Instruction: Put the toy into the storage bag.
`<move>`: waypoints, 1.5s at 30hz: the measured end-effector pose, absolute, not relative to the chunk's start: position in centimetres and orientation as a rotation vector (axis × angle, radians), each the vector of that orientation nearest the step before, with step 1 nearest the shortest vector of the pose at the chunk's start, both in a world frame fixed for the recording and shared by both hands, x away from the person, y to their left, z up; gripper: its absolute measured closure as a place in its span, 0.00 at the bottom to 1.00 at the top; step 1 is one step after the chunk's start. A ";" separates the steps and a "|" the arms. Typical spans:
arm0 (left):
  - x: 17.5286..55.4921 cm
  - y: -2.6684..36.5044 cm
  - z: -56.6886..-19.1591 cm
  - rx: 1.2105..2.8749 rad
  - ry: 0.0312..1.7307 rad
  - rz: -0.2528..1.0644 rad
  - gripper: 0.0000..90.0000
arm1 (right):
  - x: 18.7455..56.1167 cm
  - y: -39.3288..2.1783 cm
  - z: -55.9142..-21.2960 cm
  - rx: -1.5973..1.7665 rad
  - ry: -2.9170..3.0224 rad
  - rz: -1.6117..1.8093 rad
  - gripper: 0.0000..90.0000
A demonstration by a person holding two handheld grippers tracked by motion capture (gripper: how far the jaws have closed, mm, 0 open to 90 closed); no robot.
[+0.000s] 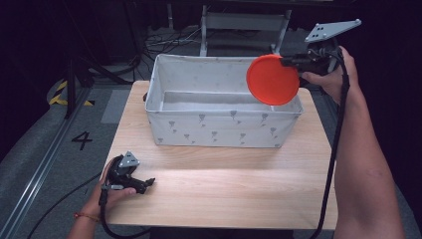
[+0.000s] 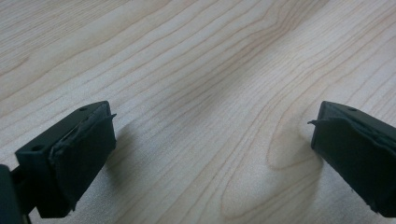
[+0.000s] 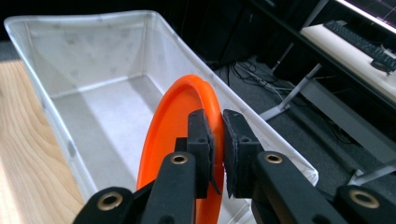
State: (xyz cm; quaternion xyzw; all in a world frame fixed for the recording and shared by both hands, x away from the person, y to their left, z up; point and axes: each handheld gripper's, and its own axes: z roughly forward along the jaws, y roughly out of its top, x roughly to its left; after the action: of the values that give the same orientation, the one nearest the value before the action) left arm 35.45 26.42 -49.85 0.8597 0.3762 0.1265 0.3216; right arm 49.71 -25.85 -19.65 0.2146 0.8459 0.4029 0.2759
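Note:
An orange round plate point(image 1: 272, 79) hangs on edge above the right end of a white fabric bin point(image 1: 219, 130). My right gripper point(image 1: 294, 61) is shut on the plate's rim, coming in from the right. In the right gripper view the plate point(image 3: 177, 135) stands upright between the pinched jaws of that gripper point(image 3: 217, 140), over the bin's point(image 3: 70, 51) bare floor. My left gripper point(image 1: 144, 183) rests near the table's front left corner, held in a hand. In the left gripper view its jaws stand wide apart over bare wood, the left gripper point(image 2: 212, 135) open with nothing between its fingers.
The bin stands at the back middle of a light wooden table point(image 1: 229, 184). Beyond the table are dark floor, cables and a metal frame point(image 1: 244, 25). A desk with a keyboard point(image 3: 364, 44) is off to the right.

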 end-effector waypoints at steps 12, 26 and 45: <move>35.5 26.4 -49.8 2.260 0.985 0.335 0.00 | 51.9 -25.6 -22.8 0.556 2.367 1.036 0.92; 35.4 26.4 -49.8 2.259 0.988 0.342 0.00 | 53.1 -25.0 -27.7 0.494 2.545 0.940 0.92; 35.4 26.4 -49.8 2.260 0.995 0.343 0.00 | 53.6 -23.2 -30.2 0.363 2.828 0.562 0.91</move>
State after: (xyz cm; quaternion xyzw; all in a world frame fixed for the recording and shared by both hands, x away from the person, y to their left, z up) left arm 35.40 26.42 -49.81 0.8593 0.3782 0.1303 0.3188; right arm 53.56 -23.22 -30.17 0.1240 0.9664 0.1920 0.1175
